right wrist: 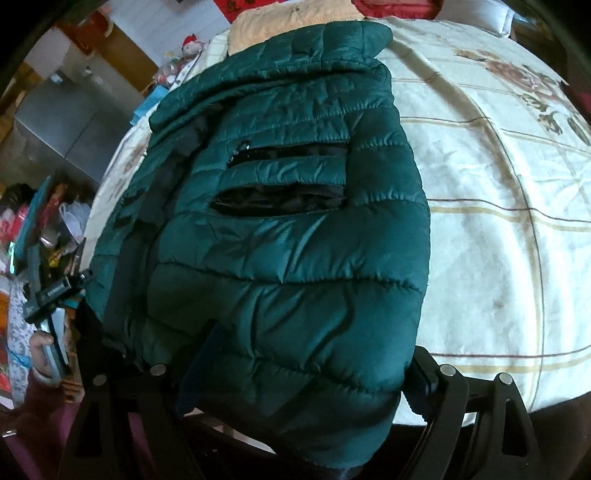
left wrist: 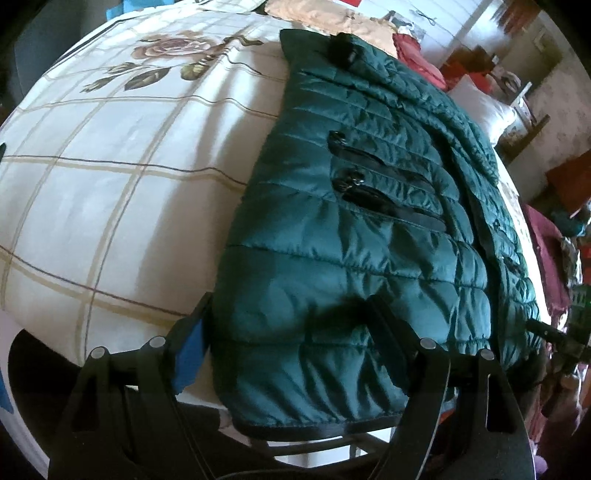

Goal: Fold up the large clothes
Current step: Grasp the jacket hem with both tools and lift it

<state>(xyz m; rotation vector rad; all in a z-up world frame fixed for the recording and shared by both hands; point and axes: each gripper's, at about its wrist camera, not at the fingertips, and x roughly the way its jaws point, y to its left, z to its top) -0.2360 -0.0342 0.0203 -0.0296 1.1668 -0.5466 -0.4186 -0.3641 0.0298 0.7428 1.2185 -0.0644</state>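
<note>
A dark green quilted puffer jacket (left wrist: 354, 236) lies on a bed, folded lengthwise, with black zip pockets on top. It also fills the right wrist view (right wrist: 288, 229). My left gripper (left wrist: 291, 321) is open, its fingers wide apart at the jacket's near hem, one finger (left wrist: 192, 336) beside the left edge, the other on the fabric. My right gripper (right wrist: 306, 354) is open, straddling the near hem, one finger (right wrist: 207, 350) on top of the fabric, the other at the jacket's right edge. The other gripper shows at the left (right wrist: 51, 295).
The bed carries a cream checked sheet with rose print (left wrist: 122, 177), also seen in the right wrist view (right wrist: 498, 229). An orange cloth (left wrist: 325, 18) and a white pillow (left wrist: 484, 107) lie at the far end. Cluttered furniture stands beside the bed (right wrist: 48, 206).
</note>
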